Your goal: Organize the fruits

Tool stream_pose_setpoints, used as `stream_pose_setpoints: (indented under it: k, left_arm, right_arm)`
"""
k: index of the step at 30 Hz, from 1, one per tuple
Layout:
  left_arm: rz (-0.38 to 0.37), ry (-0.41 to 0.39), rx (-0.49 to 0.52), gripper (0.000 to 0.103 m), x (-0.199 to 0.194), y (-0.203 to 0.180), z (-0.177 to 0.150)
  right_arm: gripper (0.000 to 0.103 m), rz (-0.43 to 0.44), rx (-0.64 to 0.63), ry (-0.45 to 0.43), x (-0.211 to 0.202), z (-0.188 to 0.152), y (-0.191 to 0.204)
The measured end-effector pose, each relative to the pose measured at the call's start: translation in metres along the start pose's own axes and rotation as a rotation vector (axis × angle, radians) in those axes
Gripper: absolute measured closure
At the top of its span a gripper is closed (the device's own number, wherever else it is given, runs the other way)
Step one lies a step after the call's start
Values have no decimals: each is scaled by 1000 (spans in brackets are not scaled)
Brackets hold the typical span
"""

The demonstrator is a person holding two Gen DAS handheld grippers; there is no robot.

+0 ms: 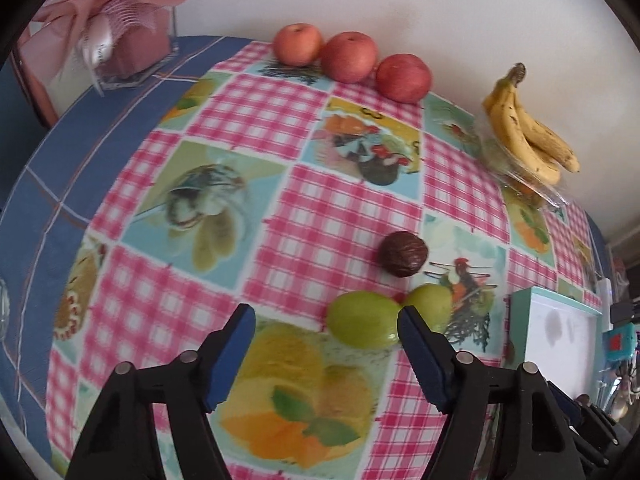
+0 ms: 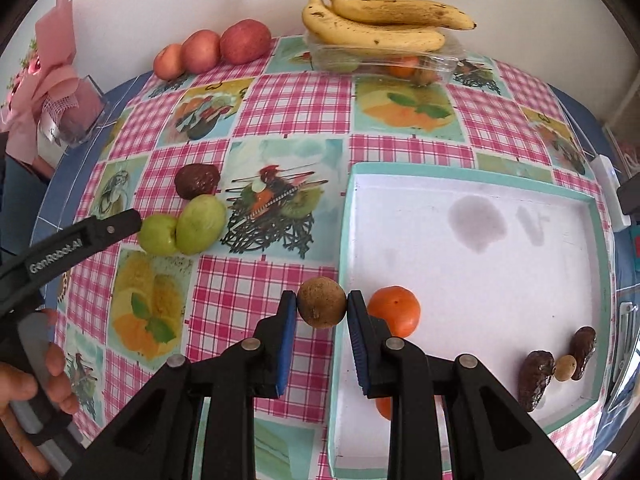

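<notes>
Kiwi (image 2: 321, 307) between right gripper (image 2: 321, 309) fingers

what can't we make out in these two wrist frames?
- Right wrist view: the second orange fruit in the tray is mostly hidden behind the right gripper.
- Right wrist view: fruit in the clear container is blurred by plastic, under the bananas.
- Left wrist view: tray cut off by the frame edge; contents unseen.

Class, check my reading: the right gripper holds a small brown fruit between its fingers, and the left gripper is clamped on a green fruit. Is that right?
Not quite. The left gripper is open and holds nothing; the two green fruits lie on the tablecloth ahead of it, as the left wrist view shows. The right gripper does hold the brown fruit.
</notes>
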State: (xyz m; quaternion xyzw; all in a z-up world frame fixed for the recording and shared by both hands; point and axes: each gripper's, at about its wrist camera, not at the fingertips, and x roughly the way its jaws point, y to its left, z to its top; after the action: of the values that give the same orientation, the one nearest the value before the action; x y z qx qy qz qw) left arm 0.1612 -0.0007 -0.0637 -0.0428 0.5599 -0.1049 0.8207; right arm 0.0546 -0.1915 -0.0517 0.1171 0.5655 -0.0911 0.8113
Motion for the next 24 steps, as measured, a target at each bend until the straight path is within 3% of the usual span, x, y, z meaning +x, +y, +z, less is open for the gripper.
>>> stream_pose_setpoints:
  k: [12,20,22,24]
  left_arm:
    - [-25,11,49,27,24,-19,-5]
    - [-70,9,16,42,23,-18,-5]
    - [-57,11,8,51,23,-16,-4]
    - [-61,15,-8,52,22,-13,-4]
  right_arm:
    - [76,0,12,-1,-2,0,-6]
    - [76,4,17,-4,-4,0,-6]
    - [76,5,18,-5,-4,0,-7]
    - [76,6,21,-5,-5,1,-8]
